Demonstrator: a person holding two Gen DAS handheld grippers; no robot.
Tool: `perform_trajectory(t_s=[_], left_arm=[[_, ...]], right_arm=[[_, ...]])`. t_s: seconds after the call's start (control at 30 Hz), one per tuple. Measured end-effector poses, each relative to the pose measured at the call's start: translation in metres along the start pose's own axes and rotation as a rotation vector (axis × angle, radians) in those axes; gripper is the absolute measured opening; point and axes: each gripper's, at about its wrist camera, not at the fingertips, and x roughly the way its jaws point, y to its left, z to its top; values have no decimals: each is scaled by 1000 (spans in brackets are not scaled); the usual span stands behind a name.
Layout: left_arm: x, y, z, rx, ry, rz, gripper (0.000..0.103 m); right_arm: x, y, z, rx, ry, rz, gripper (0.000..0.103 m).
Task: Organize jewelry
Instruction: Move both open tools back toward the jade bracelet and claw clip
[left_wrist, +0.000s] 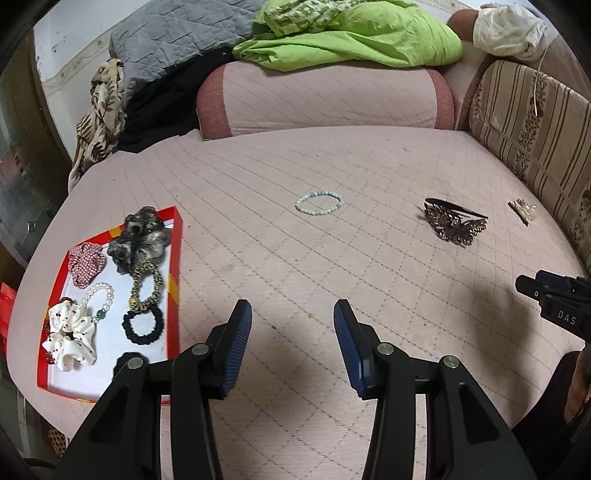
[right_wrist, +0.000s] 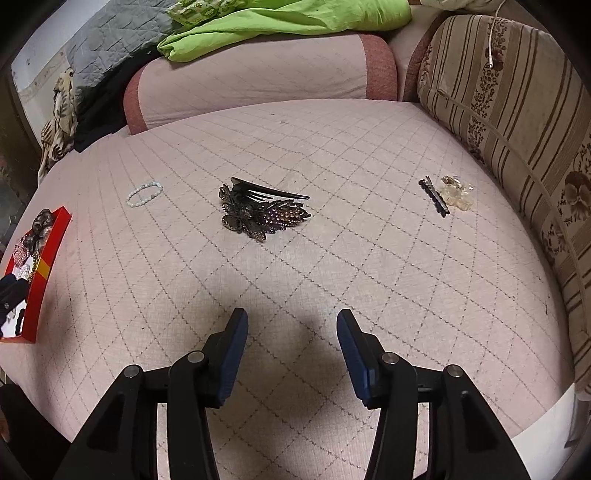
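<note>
A red-rimmed tray (left_wrist: 174, 258) sits at the left on the pink quilted bed; it also shows at the left edge of the right wrist view (right_wrist: 44, 266). It holds several scrunchies, a hair tie and a pearl bracelet (left_wrist: 99, 295). A white bead bracelet (left_wrist: 319, 202) (right_wrist: 144, 194), a dark jewelled butterfly hair clip (left_wrist: 454, 223) (right_wrist: 262, 212) and a slim clip with a clear flower (left_wrist: 522, 210) (right_wrist: 448, 194) lie loose on the bed. My left gripper (left_wrist: 293, 314) is open and empty, above the bed right of the tray. My right gripper (right_wrist: 292, 321) is open and empty, short of the butterfly clip.
A pink bolster (left_wrist: 321, 99) with green cloth (left_wrist: 354, 37) and a grey quilt (left_wrist: 173, 33) lies at the back. A striped cushion (right_wrist: 517, 122) lines the right side. The right gripper's body shows at the right edge of the left wrist view (left_wrist: 557, 306).
</note>
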Motion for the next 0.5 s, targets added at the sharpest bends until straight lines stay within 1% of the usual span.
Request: perform_trajectory(t_s=[0.3, 0.5], left_arm=[[14, -10, -2, -14, 30, -38, 45], [24, -7, -1, -22, 48, -37, 45]], right_arm=[[3, 5, 4, -54, -9, -18, 57], [6, 6, 13, -63, -12, -28, 58]])
